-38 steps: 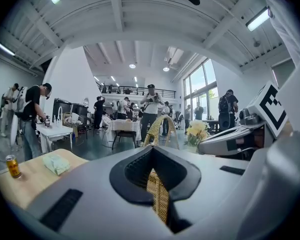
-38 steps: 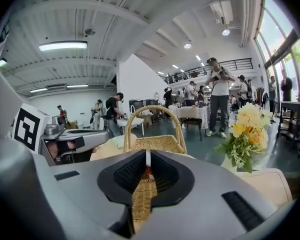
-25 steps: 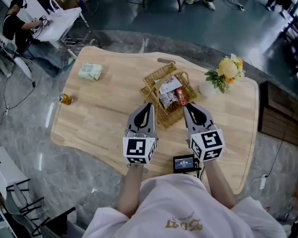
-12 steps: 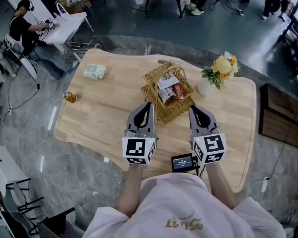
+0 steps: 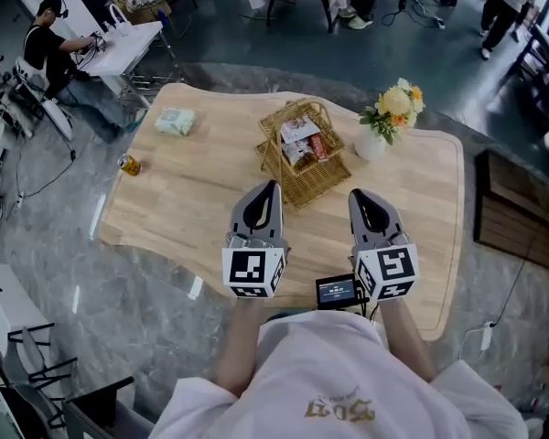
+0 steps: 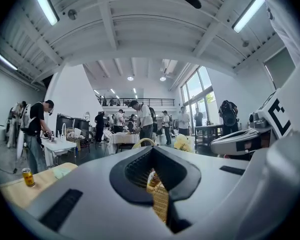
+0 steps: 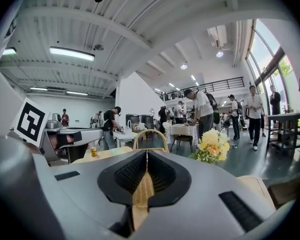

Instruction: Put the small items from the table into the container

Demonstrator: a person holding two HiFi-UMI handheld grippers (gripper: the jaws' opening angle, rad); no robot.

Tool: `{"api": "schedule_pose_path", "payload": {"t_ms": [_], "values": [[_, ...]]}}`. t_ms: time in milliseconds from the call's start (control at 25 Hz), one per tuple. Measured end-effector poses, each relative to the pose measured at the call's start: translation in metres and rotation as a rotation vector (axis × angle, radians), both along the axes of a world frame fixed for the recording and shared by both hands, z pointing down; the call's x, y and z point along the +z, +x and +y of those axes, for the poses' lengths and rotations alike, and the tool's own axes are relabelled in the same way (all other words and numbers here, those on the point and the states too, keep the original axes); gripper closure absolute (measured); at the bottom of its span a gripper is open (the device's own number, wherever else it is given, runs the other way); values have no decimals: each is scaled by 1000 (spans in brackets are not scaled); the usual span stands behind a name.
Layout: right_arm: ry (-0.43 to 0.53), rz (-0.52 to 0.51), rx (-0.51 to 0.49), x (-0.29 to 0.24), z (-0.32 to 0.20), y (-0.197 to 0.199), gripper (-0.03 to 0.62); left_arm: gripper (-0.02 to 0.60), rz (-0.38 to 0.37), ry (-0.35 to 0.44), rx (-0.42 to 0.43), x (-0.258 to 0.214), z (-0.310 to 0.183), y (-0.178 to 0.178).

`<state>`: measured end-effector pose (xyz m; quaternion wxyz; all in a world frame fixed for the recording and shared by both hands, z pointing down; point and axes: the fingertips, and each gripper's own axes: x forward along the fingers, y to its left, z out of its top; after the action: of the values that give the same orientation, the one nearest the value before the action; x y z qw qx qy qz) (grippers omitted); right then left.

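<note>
Left rim of the light wooden table (image 5: 183, 208): a small gold drink can (image 5: 128, 165) stands at the very edge, and a glancing touch would likely send it off. A pale green soft packet (image 5: 174, 122) lies far left, well apart from both tongs and not yet in the container.

Left gripper (image 5: 271, 187): jaws pressed together, empty.

The woven wicker basket with handle (image 5: 297, 186) already holds wrapped packets.

Right gripper (image 5: 358, 194): jaws pressed together, empty. Approaching closed would shove the packet rather than take it.

The white vase of yellow flowers (image 5: 371, 144), just right of the basket, could tip on a wide swing.
</note>
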<state>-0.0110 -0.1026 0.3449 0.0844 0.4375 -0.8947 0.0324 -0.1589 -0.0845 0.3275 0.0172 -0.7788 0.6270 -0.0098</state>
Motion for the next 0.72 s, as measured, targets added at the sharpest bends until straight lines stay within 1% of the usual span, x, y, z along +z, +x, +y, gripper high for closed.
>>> {"api": "schedule_pose_path", "payload": {"t_ms": [240,720], "values": [[8,-12,15,-4,22,20,569,584,-12,15,6,-7,22,18],[20,-1,33,-8,51,40,574,584,-19,17,11,-11,51,34]]}}
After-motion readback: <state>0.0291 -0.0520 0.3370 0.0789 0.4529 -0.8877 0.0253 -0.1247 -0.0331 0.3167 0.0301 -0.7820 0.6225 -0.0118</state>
